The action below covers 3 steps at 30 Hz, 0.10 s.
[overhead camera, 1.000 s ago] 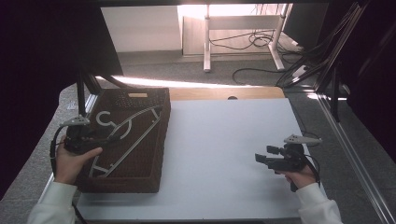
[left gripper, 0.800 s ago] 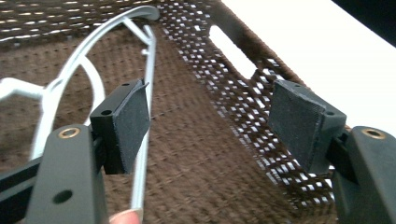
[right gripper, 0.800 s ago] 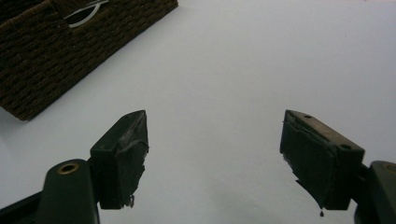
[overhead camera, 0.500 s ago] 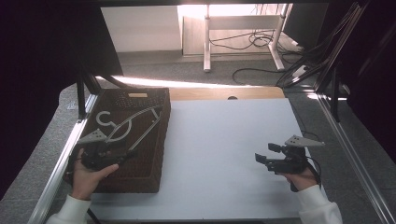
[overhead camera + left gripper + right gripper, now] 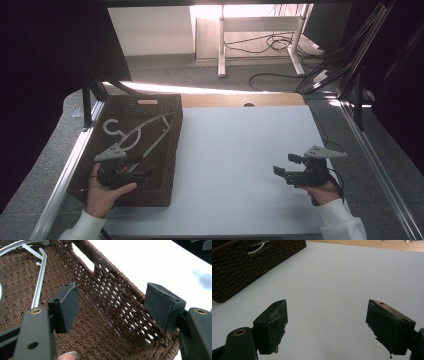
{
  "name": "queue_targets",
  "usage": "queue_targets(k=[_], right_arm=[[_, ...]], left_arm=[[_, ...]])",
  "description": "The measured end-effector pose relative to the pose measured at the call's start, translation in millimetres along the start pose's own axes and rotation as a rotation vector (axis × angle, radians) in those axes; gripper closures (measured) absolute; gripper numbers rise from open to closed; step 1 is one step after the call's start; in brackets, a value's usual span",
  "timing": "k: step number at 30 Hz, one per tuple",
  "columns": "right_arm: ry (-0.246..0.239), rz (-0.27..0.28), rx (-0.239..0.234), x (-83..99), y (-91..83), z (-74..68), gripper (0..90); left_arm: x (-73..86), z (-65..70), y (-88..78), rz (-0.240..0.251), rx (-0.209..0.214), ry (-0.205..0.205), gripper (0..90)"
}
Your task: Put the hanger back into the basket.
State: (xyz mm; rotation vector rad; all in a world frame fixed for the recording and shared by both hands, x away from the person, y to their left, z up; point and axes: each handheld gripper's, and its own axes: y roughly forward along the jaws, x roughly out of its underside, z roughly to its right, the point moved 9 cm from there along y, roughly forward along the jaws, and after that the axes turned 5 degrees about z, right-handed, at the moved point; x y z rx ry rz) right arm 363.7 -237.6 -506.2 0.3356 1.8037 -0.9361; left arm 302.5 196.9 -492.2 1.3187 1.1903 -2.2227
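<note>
Brown woven basket (image 5: 150, 107) is seen on the left part of the white counter (image 5: 240, 150). A silver hanger (image 5: 142, 131) is laid inside it, just ahead of the left hand-held gripper (image 5: 111, 307), whose jaws are spread wide over the basket floor with nothing between them. The right hand-held gripper (image 5: 286, 170) is kept well apart over bare counter, also wide and empty. No grab seems made yet. Next, the left hand-held gripper would likely be moved forward to the hanger's thin bar and closed on it.
</note>
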Motion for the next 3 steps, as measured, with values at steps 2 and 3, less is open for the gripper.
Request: queue_targets(k=[2,3], right_arm=[[0.000,-0.001,0.004,0.5,0.0,0.7,16.7],[0.000,-0.002,0.005,0.7,-0.3,1.0,16.4]], left_arm=[[-0.8,-1.0,-0.1,0.006,-0.002,-0.004,27.8],[-0.9,-1.2,-0.1,0.008,-0.003,-0.006,27.7]])
